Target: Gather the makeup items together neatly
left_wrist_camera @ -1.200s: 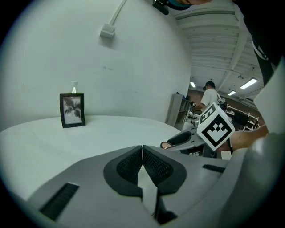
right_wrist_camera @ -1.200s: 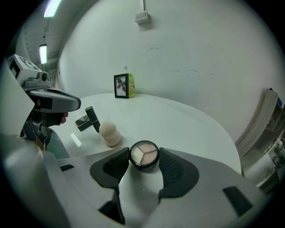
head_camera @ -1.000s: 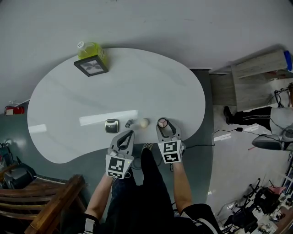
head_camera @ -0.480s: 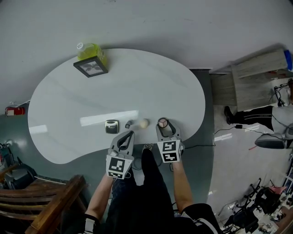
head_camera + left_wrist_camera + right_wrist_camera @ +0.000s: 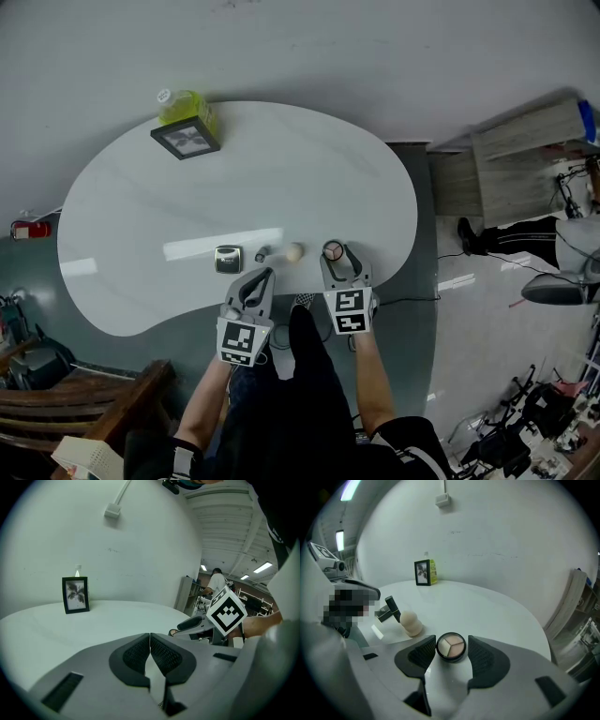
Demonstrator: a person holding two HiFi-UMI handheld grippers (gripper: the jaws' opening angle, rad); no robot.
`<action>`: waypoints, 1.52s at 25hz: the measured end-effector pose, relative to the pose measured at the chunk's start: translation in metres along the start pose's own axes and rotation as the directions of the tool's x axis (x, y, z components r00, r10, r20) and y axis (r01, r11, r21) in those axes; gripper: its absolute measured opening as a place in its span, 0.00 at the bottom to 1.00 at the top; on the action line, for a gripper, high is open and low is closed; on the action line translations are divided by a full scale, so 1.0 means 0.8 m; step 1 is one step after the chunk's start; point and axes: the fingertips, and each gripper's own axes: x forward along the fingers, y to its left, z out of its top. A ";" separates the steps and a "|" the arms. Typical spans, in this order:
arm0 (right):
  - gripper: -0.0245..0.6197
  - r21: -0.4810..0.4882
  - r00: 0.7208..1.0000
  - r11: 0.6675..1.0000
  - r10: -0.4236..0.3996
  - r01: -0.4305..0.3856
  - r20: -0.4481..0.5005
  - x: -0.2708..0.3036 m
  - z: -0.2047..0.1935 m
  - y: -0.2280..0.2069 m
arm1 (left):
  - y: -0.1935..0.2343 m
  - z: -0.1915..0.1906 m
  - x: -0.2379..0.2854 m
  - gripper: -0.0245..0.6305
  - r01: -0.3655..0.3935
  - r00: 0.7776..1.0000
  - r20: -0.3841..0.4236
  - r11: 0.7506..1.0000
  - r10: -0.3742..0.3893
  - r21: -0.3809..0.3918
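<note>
**Eyeshadow compact sits between the right jaws, off the row's right end**

The right gripper (image 5: pixel 451 643) straddles the round eyeshadow compact (image 5: pixel 332 250) with its jaws spread and a sliver of gap at one pad. The makeup sponge (image 5: pixel 410 622) lies to the compact's left, apart from it. The left gripper (image 5: pixel 149 638) is empty, its jaws pressed together, and stands farther off.

We hold both grippers side by side, angled down: left gripper (image 5: pixel 150 637) with fingers (image 5: pixel 136 656) pressed together, right gripper (image 5: pixel 451 645) with fingers (image 5: pixel 482 659) standing apart
</note>
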 end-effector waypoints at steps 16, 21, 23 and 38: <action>0.36 -0.028 0.981 1.000 0.002 0.004 0.194 -0.089 0.089 0.010 | -0.011 0.069 -0.053 0.07 -0.062 0.993 0.105 0.997 0.057 0.040; 0.22 -0.044 0.948 0.998 -0.019 0.035 0.318 -0.132 0.146 0.013 | -0.010 0.110 -0.081 0.07 -0.108 0.979 0.180 0.992 0.096 0.058; 0.19 -0.054 0.932 0.998 -0.019 0.041 0.363 -0.151 0.166 0.017 | -0.010 0.127 -0.094 0.07 -0.126 0.972 0.209 0.990 0.109 0.067; 0.10 -0.141 0.833 0.990 0.071 0.008 0.549 -0.266 0.246 0.073 | -0.010 0.209 -0.200 0.07 -0.264 0.900 0.379 0.961 0.216 0.080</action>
